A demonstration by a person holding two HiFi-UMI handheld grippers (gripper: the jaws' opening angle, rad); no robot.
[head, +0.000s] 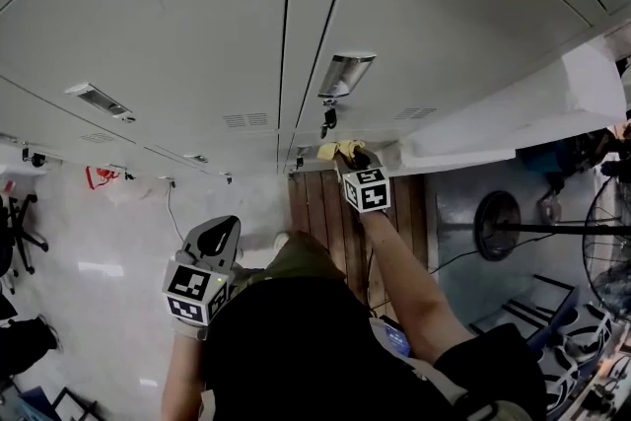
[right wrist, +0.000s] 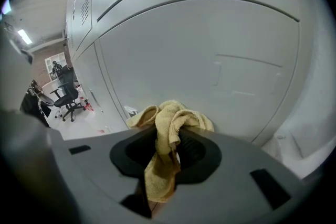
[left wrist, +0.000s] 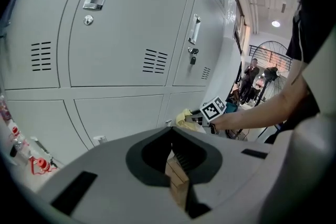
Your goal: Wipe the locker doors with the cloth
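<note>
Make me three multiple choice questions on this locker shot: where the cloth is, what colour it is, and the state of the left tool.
1. Where is the cloth? A) on the floor B) in the right tool, by a bottom-row locker door C) hung on a handle
2. What colour is the cloth? A) blue B) white C) yellow
3. How do the jaws of the left tool stand? A) together, nothing between B) wide apart C) shut on a bottle
Answers: 1 B, the right gripper view shows it pinched between the jaws; 2 C, yellow in every view; 3 A, the left gripper view shows them closed, empty.
</note>
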